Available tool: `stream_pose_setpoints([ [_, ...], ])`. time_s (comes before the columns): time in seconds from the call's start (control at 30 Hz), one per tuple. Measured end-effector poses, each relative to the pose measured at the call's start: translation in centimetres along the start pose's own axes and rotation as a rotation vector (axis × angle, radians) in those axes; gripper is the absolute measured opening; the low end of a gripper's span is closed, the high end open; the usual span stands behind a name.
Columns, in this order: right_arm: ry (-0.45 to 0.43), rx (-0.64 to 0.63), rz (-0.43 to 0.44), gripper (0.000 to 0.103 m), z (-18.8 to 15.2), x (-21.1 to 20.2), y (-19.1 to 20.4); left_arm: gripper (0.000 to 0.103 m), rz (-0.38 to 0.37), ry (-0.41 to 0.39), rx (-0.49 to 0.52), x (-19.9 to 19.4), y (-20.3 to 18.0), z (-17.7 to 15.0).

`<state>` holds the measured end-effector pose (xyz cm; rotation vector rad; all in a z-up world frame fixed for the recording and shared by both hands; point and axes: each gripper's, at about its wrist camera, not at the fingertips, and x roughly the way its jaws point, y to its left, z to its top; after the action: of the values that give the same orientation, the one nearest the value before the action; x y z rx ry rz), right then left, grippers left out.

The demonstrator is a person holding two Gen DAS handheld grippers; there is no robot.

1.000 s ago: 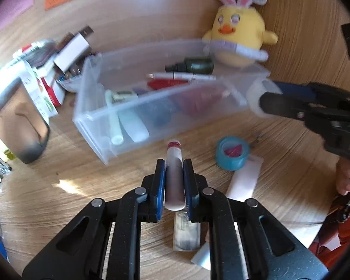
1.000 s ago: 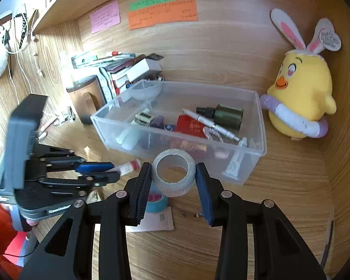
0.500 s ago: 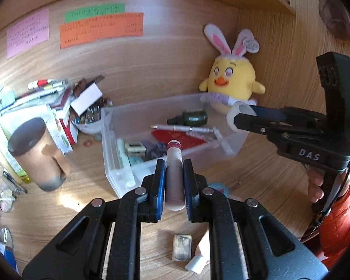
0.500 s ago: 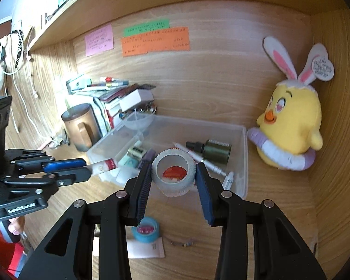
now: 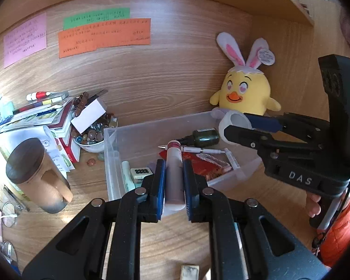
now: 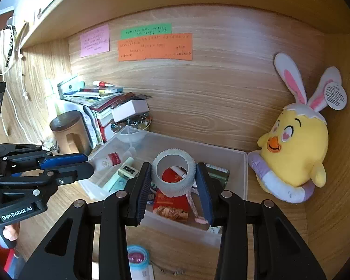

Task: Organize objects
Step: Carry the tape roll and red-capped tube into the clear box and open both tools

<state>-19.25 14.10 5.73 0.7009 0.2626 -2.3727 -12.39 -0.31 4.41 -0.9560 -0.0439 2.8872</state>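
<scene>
A clear plastic bin (image 5: 140,130) (image 6: 243,175) stands on the wooden desk and holds several small items. My left gripper (image 5: 173,175) is shut on a brown tube with a white and red cap (image 5: 174,179) and holds it above the bin's near edge. It also shows in the right wrist view (image 6: 81,165), with the tube (image 6: 108,161) over the bin's left end. My right gripper (image 6: 173,182) is shut on a white tape roll (image 6: 173,177) above the bin's middle. In the left wrist view it (image 5: 236,128) holds the roll (image 5: 234,126) over the bin's right end.
A yellow chick plush (image 6: 294,149) sits right of the bin. A brown mug (image 5: 37,175), a stack of books (image 5: 42,114) and a bowl of beads (image 5: 91,137) stand to the left. A blue tape roll (image 6: 136,257) lies on the desk in front of the bin.
Both grippers have risen and moved forward over the bin, each still holding its object. The desk items in front have dropped low in view.
</scene>
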Motion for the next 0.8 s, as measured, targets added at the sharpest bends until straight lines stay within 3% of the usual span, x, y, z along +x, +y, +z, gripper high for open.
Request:
stream_pose_setpoints([
  [0.5,0.150,0.040,0.015,0.035,-1.8,6.0,-1.2,0.014,0.031,0.101,-0.033,6.2,2.1,-0.1],
  [0.8,0.206,0.023,0.001,0.035,-2.4,8.2,-0.8,0.014,0.024,0.132,-0.046,7.8,2.7,-0.8],
])
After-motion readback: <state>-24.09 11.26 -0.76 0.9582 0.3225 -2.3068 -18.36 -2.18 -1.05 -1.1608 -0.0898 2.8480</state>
